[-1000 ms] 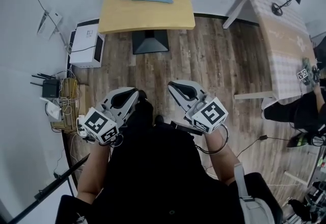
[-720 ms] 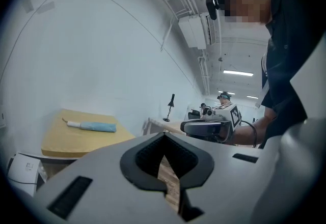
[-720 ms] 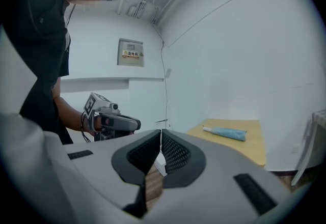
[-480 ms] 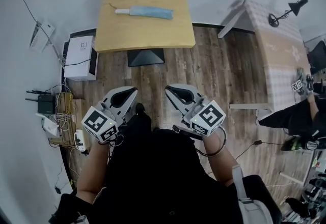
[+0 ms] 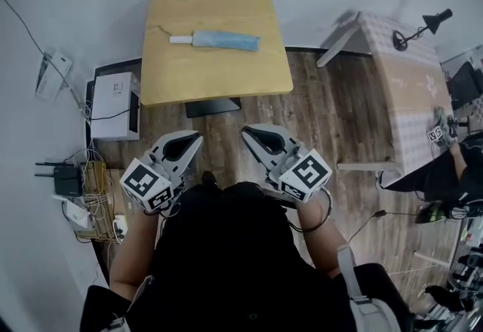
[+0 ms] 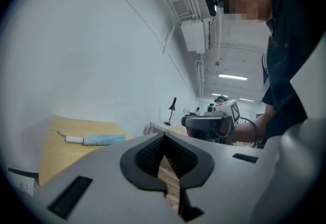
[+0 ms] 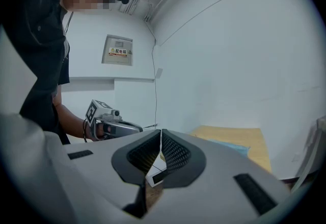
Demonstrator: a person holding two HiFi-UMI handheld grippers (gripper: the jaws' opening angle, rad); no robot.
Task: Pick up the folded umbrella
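The folded umbrella [image 5: 223,40], blue with a white handle at its left end, lies on the far part of the yellow wooden table [image 5: 226,74]. It is also visible in the left gripper view as the umbrella [image 6: 97,139], and as a blue sliver of umbrella [image 7: 232,147] in the right gripper view. My left gripper [image 5: 195,137] and right gripper [image 5: 249,130] are held side by side in front of my body, over the wooden floor short of the table. Both point toward the table. Both are shut with nothing between the jaws, as seen at the left gripper [image 6: 164,135] and the right gripper [image 7: 161,131].
A white box [image 5: 113,94] stands on the floor left of the table, with a router and cables [image 5: 69,181] nearer along the wall. At the right stands a cloth-covered table [image 5: 411,89] with a black lamp [image 5: 423,25], and another person [image 5: 460,164] sits there.
The table and umbrella have slid down the head view, closer to me, as I move toward them. Both grippers travel with me and stay shut.
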